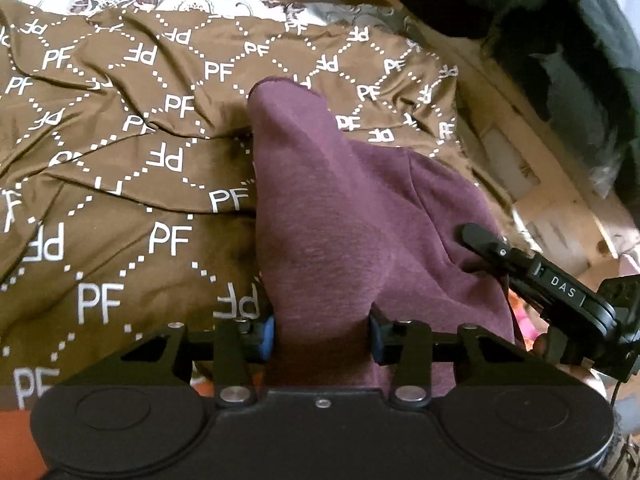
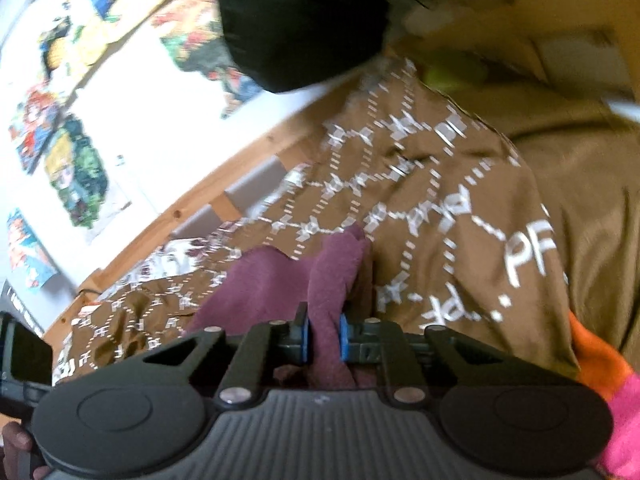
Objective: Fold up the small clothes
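The brown bedspread (image 1: 120, 168), printed with white PF letters and dotted diamonds, covered the bed and served as the ground for everything else; it lay rumpled, with no folded piece visible anywhere on it, so the task looked to be at an early stage. Above that bedspread hung the purple garment (image 1: 340, 216), lifted rather than laid flat, with part of its cloth draped down toward the bedspread's near edge. No crease or fold could be made out in it, and the whole fold seemed still to be done: it would need spreading on the bedspread first. Its long axis ran from the near edge of the bedspread away toward the headboard side, the narrow rounded end pointing away; whether that end was a sleeve or a leg could not be told. The left gripper (image 1: 322, 332) was closed part-way on a broad bunch of the cloth, its blue pads pressing either side. The right gripper (image 2: 323, 338) was drawn in narrow on a thinner twisted strand of the same garment, over the bedspread's right part
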`<state>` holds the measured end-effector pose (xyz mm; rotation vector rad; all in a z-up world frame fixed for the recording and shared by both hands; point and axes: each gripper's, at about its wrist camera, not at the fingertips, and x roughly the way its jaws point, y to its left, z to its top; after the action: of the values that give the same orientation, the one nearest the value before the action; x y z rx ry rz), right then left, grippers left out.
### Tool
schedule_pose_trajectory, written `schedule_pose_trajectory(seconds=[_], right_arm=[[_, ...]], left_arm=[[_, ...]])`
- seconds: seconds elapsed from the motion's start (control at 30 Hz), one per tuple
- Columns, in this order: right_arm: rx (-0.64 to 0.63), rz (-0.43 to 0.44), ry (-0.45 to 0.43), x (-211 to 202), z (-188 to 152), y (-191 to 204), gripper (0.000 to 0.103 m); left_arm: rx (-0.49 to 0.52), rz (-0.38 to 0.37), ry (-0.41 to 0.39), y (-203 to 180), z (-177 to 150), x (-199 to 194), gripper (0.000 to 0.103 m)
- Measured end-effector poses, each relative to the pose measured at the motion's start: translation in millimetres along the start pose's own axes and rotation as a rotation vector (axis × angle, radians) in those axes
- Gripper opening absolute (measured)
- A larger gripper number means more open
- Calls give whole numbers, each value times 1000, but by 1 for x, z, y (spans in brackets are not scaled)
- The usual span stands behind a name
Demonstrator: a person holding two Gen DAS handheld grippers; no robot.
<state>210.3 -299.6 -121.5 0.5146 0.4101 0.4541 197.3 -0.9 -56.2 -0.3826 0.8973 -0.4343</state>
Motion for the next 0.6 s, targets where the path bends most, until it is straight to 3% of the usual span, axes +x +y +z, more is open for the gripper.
schedule_pose_trajectory(seconds=[0.27,0.43,0.6], right_arm=[[-149,29,-15,-18,-2,60,15],[-215,79,-3,1,-1,103,15],[-318,171,-18,44,9,154,15]], left_arm=[[92,25,-72,8,-14,-50,44],[97,77,-131,36,-4,-84,44],[106,154,-246,69,16,-116,44]])
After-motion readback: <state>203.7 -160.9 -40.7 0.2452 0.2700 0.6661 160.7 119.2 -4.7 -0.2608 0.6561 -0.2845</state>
